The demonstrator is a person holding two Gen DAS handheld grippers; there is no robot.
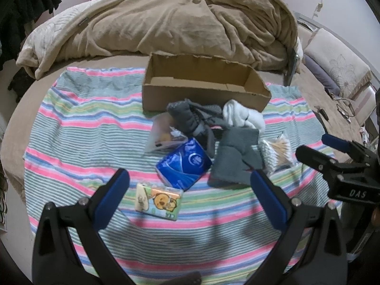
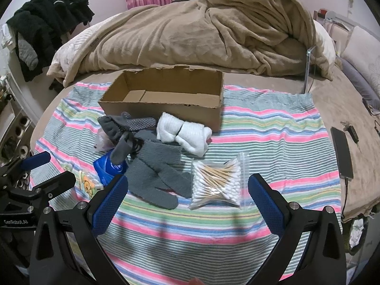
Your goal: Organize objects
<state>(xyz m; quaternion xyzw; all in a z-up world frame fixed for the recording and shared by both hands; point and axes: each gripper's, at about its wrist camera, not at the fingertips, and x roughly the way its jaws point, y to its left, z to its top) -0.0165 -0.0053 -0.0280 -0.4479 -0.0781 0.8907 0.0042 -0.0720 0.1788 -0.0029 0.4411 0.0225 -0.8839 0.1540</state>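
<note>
An empty cardboard box (image 1: 204, 83) (image 2: 166, 95) stands open on a striped cloth (image 1: 83, 128) (image 2: 273, 128). In front of it lie grey socks (image 1: 234, 159) (image 2: 154, 173), a dotted grey sock (image 2: 133, 123), white socks (image 1: 242, 116) (image 2: 182, 133), a blue tissue pack (image 1: 184, 163) (image 2: 110, 168), a cartoon tissue pack (image 1: 159, 200), a clear pouch (image 1: 161, 134) and a bag of cotton swabs (image 1: 276, 152) (image 2: 217, 182). My left gripper (image 1: 188, 185) is open, over the cartoon pack. My right gripper (image 2: 187, 190) is open, just before the swab bag and the grey socks; it also shows in the left wrist view (image 1: 318, 149).
A rumpled tan blanket (image 1: 180, 21) (image 2: 209, 28) fills the bed behind the box. A phone (image 2: 342, 152) and cables lie on the bed to the right. Dark clothes (image 2: 47, 23) hang at the far left. Pillows (image 1: 337, 64) lie at the right.
</note>
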